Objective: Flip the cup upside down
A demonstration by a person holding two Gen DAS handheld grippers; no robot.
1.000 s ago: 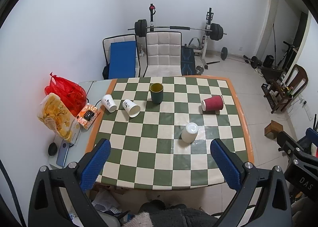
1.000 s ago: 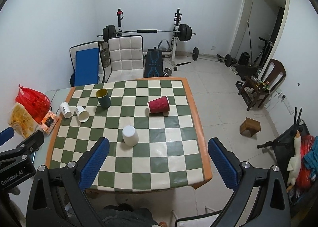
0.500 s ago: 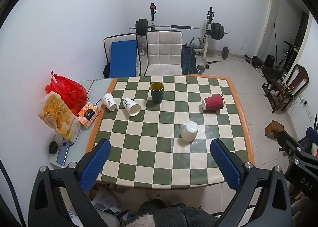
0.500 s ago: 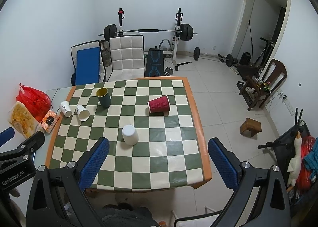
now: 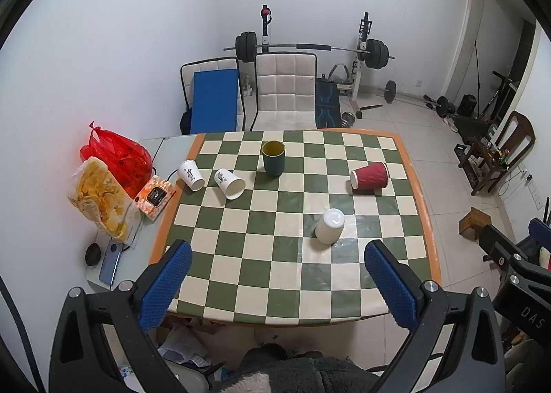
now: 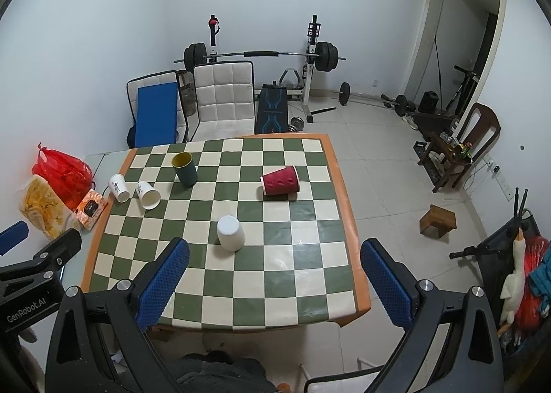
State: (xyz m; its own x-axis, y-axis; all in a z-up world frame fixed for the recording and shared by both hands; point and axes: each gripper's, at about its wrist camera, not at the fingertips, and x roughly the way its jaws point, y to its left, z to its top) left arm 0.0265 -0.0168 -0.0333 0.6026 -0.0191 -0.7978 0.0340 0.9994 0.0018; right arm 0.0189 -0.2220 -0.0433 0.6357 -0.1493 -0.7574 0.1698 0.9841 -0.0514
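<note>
A checkered table point(image 5: 275, 276) point(image 6: 310, 276) carries several cups. A dark green cup point(image 5: 273, 158) point(image 6: 184, 168) stands upright at the back. A red ribbed cup point(image 5: 369, 176) point(image 6: 280, 180) lies on its side at the right. A plain white cup point(image 5: 330, 226) point(image 6: 230, 233) stands upside down in the middle. Two printed white paper cups point(image 5: 191, 175) point(image 5: 229, 183) point(image 6: 118, 188) point(image 6: 148, 194) lie on their sides at the left. My left gripper point(image 5: 279, 286) and right gripper point(image 6: 275, 284) are both open and empty, held high above the table's near edge.
A red bag point(image 5: 117, 155), a snack bag point(image 5: 101, 198), an orange packet point(image 5: 156, 195) and a phone point(image 5: 110, 264) lie on a side surface to the left. Chairs point(image 5: 286, 90) and a barbell rack point(image 5: 310, 49) stand behind the table. A small wooden stool point(image 6: 438, 221) is on the floor at the right.
Both views have shifted slightly, with the table a little further off. No cup has moved and both grippers stay open.
</note>
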